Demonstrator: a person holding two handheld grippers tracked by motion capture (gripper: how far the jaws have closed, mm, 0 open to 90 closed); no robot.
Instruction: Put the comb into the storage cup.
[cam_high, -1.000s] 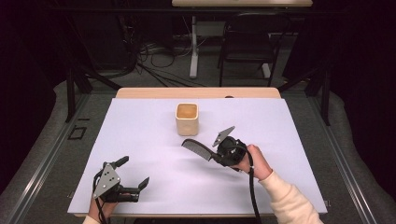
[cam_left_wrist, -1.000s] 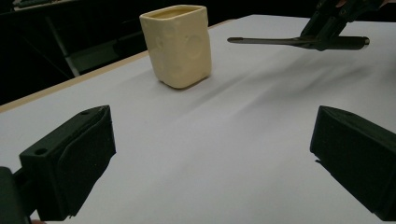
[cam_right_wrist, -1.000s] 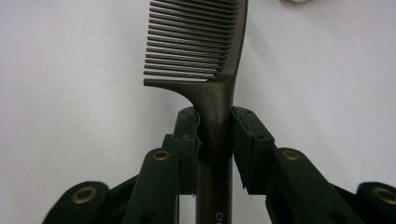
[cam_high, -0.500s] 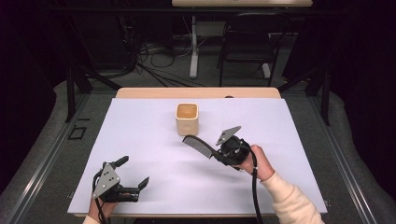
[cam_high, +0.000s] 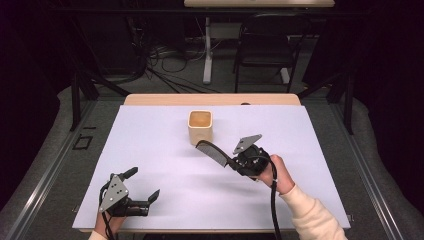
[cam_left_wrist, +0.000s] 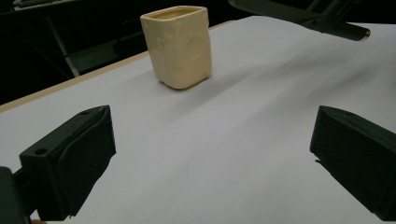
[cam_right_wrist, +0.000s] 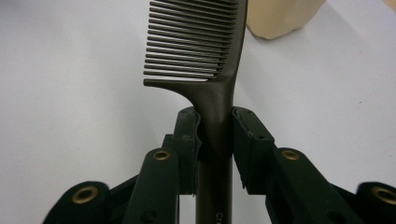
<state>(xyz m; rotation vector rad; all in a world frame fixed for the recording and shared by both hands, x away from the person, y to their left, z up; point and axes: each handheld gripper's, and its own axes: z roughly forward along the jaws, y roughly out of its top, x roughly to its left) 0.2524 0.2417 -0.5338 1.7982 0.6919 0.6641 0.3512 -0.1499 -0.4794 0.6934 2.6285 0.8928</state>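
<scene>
The right gripper has its fingers clamped on the handle of a dark plastic comb, held off the white surface with its toothed end just beside a cream squarish cup. The left gripper rests near the front edge, fingers spread wide, holding nothing.

There were two grippers, the left gripper and the right gripper; one black comb; one cream cup; one white sheet spread over one table; two hands were counted, the left hand and the right hand; behind the table stood one dark chair.
</scene>
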